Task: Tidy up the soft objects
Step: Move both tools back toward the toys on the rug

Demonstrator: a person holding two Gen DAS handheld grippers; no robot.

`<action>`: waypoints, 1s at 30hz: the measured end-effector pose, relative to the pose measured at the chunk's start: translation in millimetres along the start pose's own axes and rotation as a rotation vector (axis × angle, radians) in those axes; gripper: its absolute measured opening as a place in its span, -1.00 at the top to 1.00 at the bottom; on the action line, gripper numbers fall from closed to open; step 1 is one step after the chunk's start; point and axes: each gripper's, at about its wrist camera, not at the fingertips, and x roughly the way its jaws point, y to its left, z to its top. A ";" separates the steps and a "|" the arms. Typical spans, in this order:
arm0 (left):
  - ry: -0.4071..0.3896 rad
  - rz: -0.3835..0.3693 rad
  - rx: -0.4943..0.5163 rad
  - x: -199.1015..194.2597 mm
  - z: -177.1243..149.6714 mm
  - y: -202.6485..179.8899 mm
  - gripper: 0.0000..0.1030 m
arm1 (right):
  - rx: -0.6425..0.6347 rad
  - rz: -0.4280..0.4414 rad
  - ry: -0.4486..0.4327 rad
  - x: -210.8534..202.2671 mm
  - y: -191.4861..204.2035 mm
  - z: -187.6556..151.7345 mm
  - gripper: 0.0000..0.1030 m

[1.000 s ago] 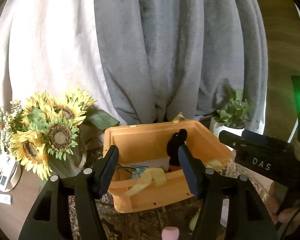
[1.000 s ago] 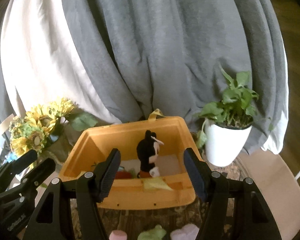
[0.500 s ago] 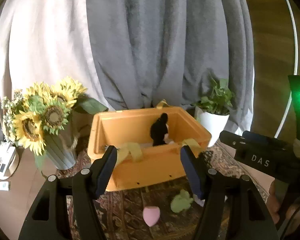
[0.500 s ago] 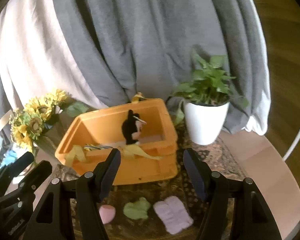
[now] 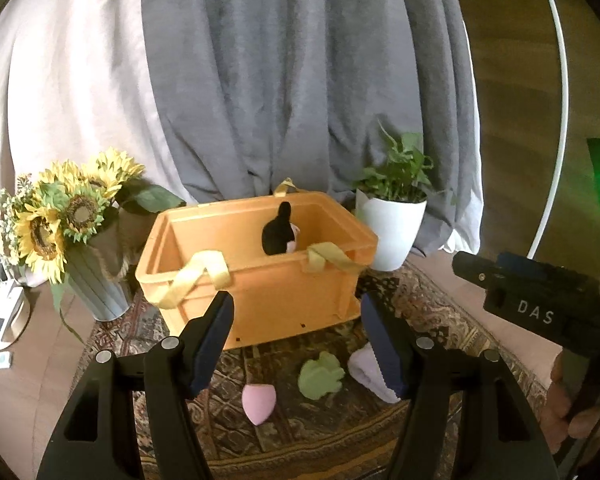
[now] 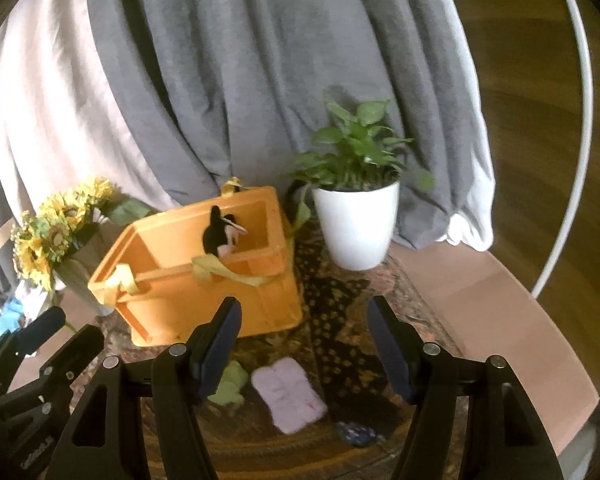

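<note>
An orange crate [image 5: 284, 296] [image 6: 188, 300] with yellow strap handles stands on a patterned rug, a black plush toy [image 5: 278, 234] [image 6: 220, 232] upright inside it. On the rug in front lie a pink teardrop sponge [image 5: 258, 402], a green soft piece [image 5: 320, 374] [image 6: 230, 384] and a lilac fuzzy cloth [image 5: 366, 370] [image 6: 288, 398]. A small dark blue item [image 6: 356, 434] lies nearer. My left gripper [image 5: 300, 344] is open and empty, hanging above the pink and green pieces. My right gripper [image 6: 304, 344] is open and empty above the lilac cloth. Each gripper's body shows at the edge of the other's view.
A vase of sunflowers [image 5: 68, 224] [image 6: 56, 240] stands left of the crate, a white potted plant [image 5: 394, 224] [image 6: 356, 208] right of it. Grey and white curtains hang behind. Small white gadgets [image 5: 4, 320] sit at far left. A hand [image 5: 576, 412] holds the right gripper.
Both grippers have pulled back from the crate, which now looks smaller and farther. The soft pieces on the rug have come into view beneath the fingers. Both jaws stay equally wide.
</note>
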 end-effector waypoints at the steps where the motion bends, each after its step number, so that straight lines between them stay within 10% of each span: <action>1: 0.000 0.003 0.001 -0.4 -2.4 -2.0 -0.27 | 0.003 -0.006 -0.003 -2.0 -2.8 -2.8 -0.29; 30: 0.148 0.236 -0.039 54.5 -91.0 8.6 -0.27 | 0.060 -0.206 0.101 41.3 -29.4 -97.1 -0.32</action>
